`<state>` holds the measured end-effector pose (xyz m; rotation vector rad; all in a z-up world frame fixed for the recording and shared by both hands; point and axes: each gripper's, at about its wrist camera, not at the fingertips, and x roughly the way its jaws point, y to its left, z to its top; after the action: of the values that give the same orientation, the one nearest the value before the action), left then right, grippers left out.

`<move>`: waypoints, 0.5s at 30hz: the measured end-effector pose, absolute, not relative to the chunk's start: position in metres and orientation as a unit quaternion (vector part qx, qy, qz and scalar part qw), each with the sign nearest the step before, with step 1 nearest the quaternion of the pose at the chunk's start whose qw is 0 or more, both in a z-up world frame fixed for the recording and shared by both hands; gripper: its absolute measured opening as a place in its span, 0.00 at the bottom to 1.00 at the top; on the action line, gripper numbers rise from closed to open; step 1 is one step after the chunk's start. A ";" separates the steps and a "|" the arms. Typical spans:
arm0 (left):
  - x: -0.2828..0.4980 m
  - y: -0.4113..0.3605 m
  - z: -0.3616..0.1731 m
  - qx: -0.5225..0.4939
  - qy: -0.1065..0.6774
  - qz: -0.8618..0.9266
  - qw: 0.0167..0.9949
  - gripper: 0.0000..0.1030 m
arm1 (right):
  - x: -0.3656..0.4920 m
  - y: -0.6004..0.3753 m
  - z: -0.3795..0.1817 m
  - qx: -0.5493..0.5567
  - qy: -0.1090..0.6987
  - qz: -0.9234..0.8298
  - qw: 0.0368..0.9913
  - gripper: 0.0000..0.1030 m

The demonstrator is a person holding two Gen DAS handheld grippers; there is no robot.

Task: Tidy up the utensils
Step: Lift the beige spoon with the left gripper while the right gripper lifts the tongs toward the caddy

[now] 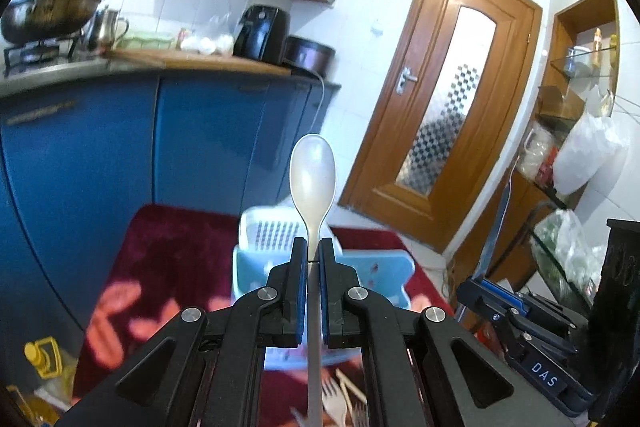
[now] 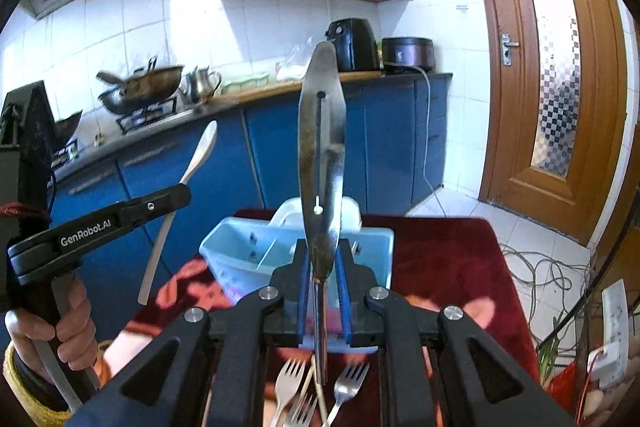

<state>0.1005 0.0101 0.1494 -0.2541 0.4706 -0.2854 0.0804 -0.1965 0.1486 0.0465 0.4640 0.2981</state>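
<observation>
My left gripper (image 1: pixel 314 247) is shut on the handle of a white plastic spoon (image 1: pixel 313 179), whose bowl sticks up ahead of the fingers. My right gripper (image 2: pixel 323 251) is shut on a steel slotted server (image 2: pixel 322 131), held on edge with its blade pointing up. Beyond both stands a light blue divided utensil holder (image 2: pixel 236 255) with a white perforated basket (image 1: pixel 276 227) in it, on a dark red cloth. In the right wrist view the left gripper (image 2: pixel 176 195) and its spoon (image 2: pixel 200 155) appear at the left, held by a hand (image 2: pixel 60 331). Several forks (image 2: pixel 348 383) lie under the grippers.
The table carries a dark red flowered cloth (image 2: pixel 440 267). Blue kitchen cabinets (image 1: pixel 100 155) with a counter, wok (image 2: pixel 148 83), kettle and black appliances run behind. A wooden door (image 1: pixel 452 99) stands at the right. Cables (image 2: pixel 540 275) lie on the floor; shelves with bags (image 1: pixel 580 155) are far right.
</observation>
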 end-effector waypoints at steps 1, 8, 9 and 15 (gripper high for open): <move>0.106 0.009 0.153 -0.121 0.223 -0.138 0.958 0.05 | 0.086 -0.198 0.152 0.025 0.222 0.144 0.964 0.14; 0.138 0.001 0.161 -0.103 0.176 -0.109 0.973 0.05 | 0.119 -0.201 0.162 0.028 0.188 0.127 0.973 0.14; 0.145 0.000 0.159 -0.100 0.169 -0.104 0.975 0.05 | 0.123 -0.201 0.161 0.028 0.186 0.125 0.974 0.14; 0.166 -0.001 0.141 -0.082 0.136 -0.076 0.984 0.05 | 0.145 -0.201 0.144 0.030 0.182 0.122 0.975 0.14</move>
<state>0.1659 -0.0008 0.1411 -0.1644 0.2727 -0.1528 0.1452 -0.2008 0.1438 0.0604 0.3660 0.2459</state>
